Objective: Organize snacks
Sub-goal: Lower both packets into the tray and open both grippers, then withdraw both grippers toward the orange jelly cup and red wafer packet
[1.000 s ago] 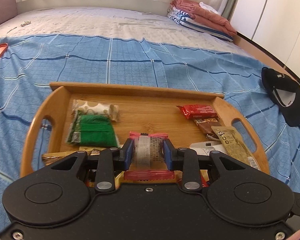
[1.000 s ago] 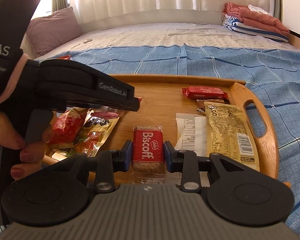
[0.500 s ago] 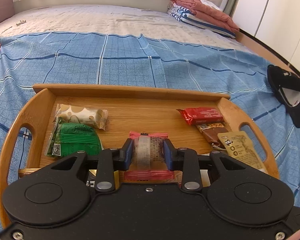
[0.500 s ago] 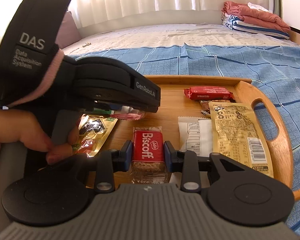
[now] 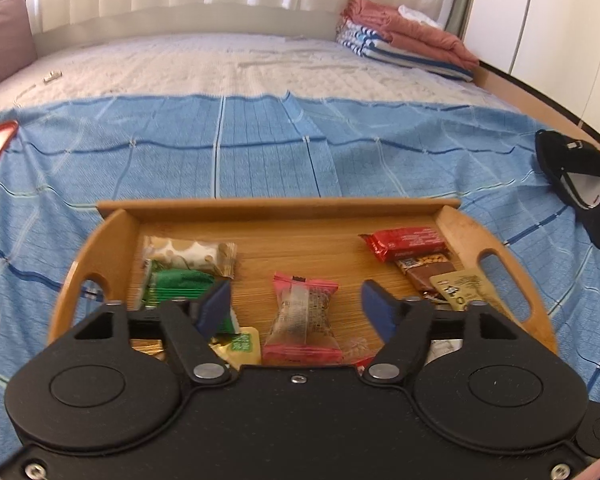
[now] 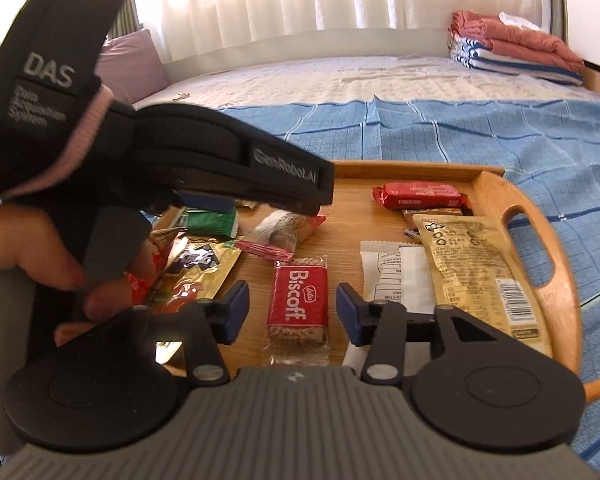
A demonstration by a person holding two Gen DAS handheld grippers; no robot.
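Observation:
A wooden tray (image 5: 280, 210) lies on the blue bedspread and holds several snacks. My left gripper (image 5: 296, 308) is open, and a pink-wrapped snack (image 5: 302, 320) lies on the tray between its fingers; that snack also shows in the right wrist view (image 6: 284, 230). My right gripper (image 6: 292, 312) is open, with a red Biscoff biscuit (image 6: 298, 304) lying on the tray (image 6: 496, 192) between its fingers. The left gripper's body (image 6: 220, 168) reaches over the tray's left half in the right wrist view and hides snacks beneath it.
On the tray: a green packet (image 5: 176, 286), a cream packet (image 5: 188, 254), a red bar (image 5: 404, 242), a beige pouch (image 6: 472, 264), a white packet (image 6: 400, 276), gold wrappers (image 6: 196, 264). A black cap (image 5: 580, 184) lies to the right. Folded bedding (image 5: 408, 40) sits at the back.
Both grippers have opened and let go: the pink-wrapped snack and the Biscoff biscuit now lie on the tray between the fingers. The left gripper has drawn back a little.

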